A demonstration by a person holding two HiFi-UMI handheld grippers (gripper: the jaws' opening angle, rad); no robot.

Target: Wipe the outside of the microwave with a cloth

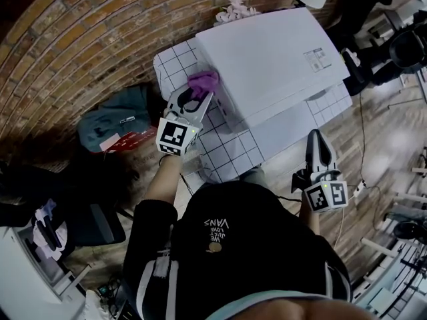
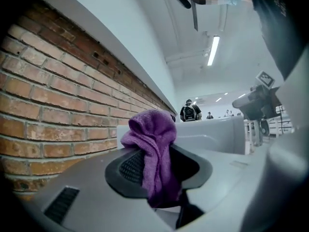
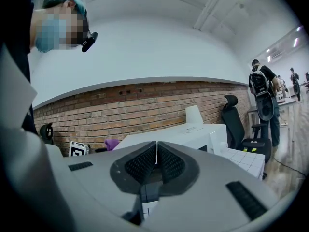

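Brick wall [image 1: 80, 39], wood floor [image 1: 395, 137], ceiling strip light [image 2: 213, 50]

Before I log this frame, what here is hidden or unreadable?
- Head view: whether the purple cloth touches the side of the microwave. The left gripper, shut on it, covers the contact.
- Head view: print on the top label is too small to read.
- Right gripper view: the microwave's front is mostly behind the body of the shut right gripper.

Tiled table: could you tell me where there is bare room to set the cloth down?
Bare tiles show on the tiled table before the microwave, between the left gripper and right gripper, and at the back-left corner. The microwave's left side is crowded by the cloth.
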